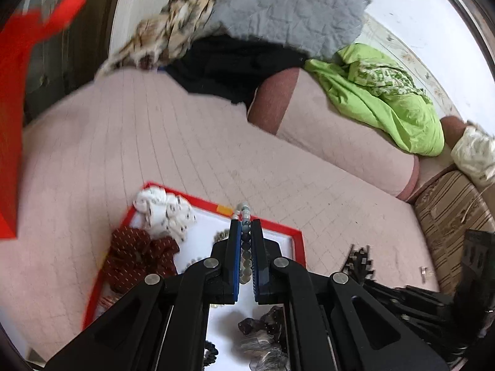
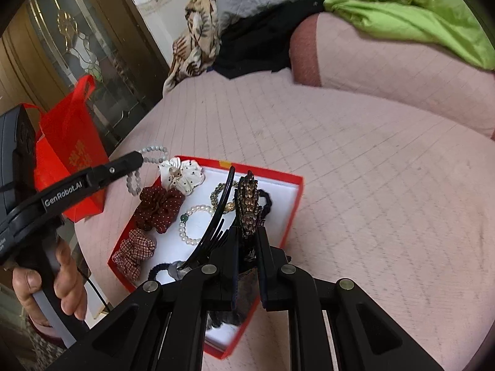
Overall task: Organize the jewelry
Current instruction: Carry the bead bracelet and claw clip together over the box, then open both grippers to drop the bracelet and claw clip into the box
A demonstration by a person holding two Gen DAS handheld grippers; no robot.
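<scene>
A red-rimmed white tray (image 2: 292, 187) lies on the pink quilted bed; it also shows in the left wrist view (image 1: 272, 227). It holds a white scrunchie (image 2: 182, 174), a maroon dotted scrunchie (image 2: 159, 207), a plaid scrunchie (image 2: 133, 252), a pearl bracelet (image 2: 190, 224) and other pieces. My left gripper (image 1: 246, 227) is shut on a grey-green bead bracelet (image 1: 246, 241), held above the tray's far-left corner; the bracelet (image 2: 151, 154) dangles from it in the right wrist view. My right gripper (image 2: 247, 232) is shut on a rhinestone hair clip (image 2: 247, 207) with a black comb, above the tray.
A red gift bag (image 2: 71, 154) stands left of the tray at the bed's edge. A grey cushion (image 1: 287, 9), black cloth (image 1: 235, 65), patterned scarf (image 1: 173, 27) and green fabric (image 1: 389, 99) lie at the back. A long pink bolster (image 1: 340, 130) crosses the bed.
</scene>
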